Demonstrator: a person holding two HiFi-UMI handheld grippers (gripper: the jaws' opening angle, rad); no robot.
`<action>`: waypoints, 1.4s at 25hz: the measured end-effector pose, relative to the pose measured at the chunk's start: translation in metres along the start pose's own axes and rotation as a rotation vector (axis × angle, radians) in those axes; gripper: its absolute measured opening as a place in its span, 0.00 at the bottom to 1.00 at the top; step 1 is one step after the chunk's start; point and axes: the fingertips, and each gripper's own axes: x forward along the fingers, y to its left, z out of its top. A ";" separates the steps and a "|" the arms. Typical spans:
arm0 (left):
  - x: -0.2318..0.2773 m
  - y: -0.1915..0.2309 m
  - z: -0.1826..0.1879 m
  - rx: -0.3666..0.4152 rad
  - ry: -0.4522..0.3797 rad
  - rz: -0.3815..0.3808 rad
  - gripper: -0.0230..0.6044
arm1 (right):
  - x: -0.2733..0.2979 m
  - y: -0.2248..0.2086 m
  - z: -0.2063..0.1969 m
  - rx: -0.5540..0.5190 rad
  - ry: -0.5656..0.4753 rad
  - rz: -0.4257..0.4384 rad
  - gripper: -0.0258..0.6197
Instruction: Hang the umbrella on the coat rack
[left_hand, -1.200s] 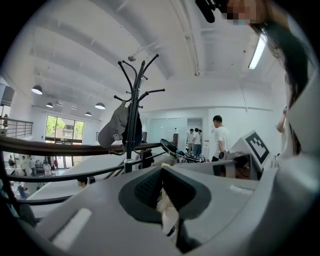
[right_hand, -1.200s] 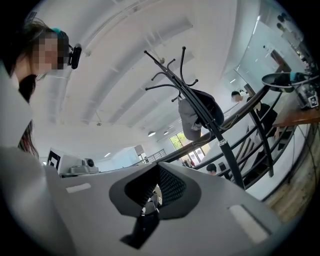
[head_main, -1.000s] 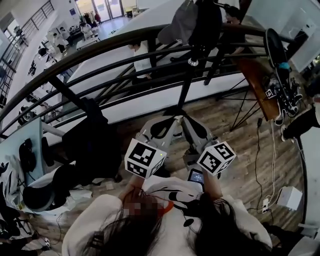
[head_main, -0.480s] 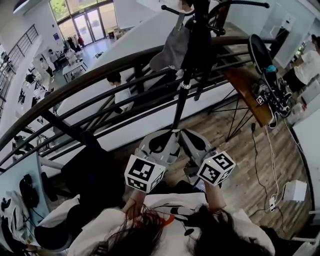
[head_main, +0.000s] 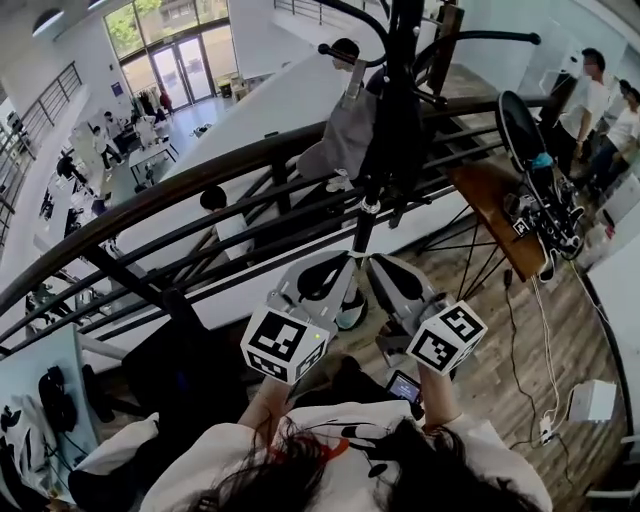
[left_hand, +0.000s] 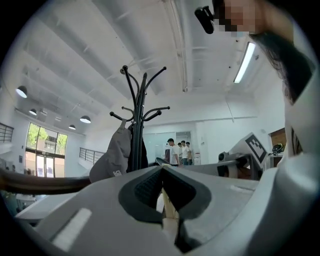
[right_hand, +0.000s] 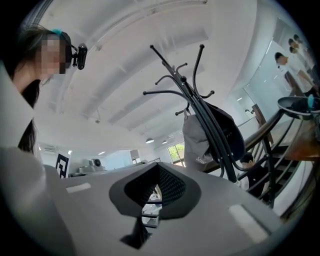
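Observation:
The black coat rack (head_main: 385, 110) stands just beyond the curved railing, with a grey bag (head_main: 343, 135) and a dark garment on its hooks. It also shows in the left gripper view, coat rack (left_hand: 139, 130), and in the right gripper view, coat rack (right_hand: 200, 110). My left gripper (head_main: 338, 264) and right gripper (head_main: 380, 266) are held side by side, aimed up at the rack's pole, both with jaws together. In the left gripper (left_hand: 162, 169) a thin pale strip shows in the gap; I cannot tell what it is. The right gripper (right_hand: 157, 167) holds nothing. I cannot make out an umbrella.
A dark curved railing (head_main: 150, 205) runs across in front of the rack. A wooden table (head_main: 500, 215) with a ring light (head_main: 525, 150) and tripod legs stands at the right. Cables and a white box (head_main: 592, 400) lie on the wood floor. People (head_main: 600, 100) stand far right.
The head view has tilted up, so the rack's hooks and the people at the right have come into view. Both grippers have stayed shut, side by side, and risen slightly toward the rack.

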 end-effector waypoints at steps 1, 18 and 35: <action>0.005 0.004 0.008 0.019 -0.012 -0.001 0.04 | 0.004 -0.002 0.009 -0.009 -0.009 0.012 0.07; 0.109 0.008 0.154 0.331 -0.248 -0.107 0.04 | 0.015 -0.041 0.178 -0.198 -0.249 0.148 0.07; 0.148 0.017 0.201 0.451 -0.303 -0.066 0.04 | 0.028 -0.063 0.236 -0.296 -0.323 0.205 0.07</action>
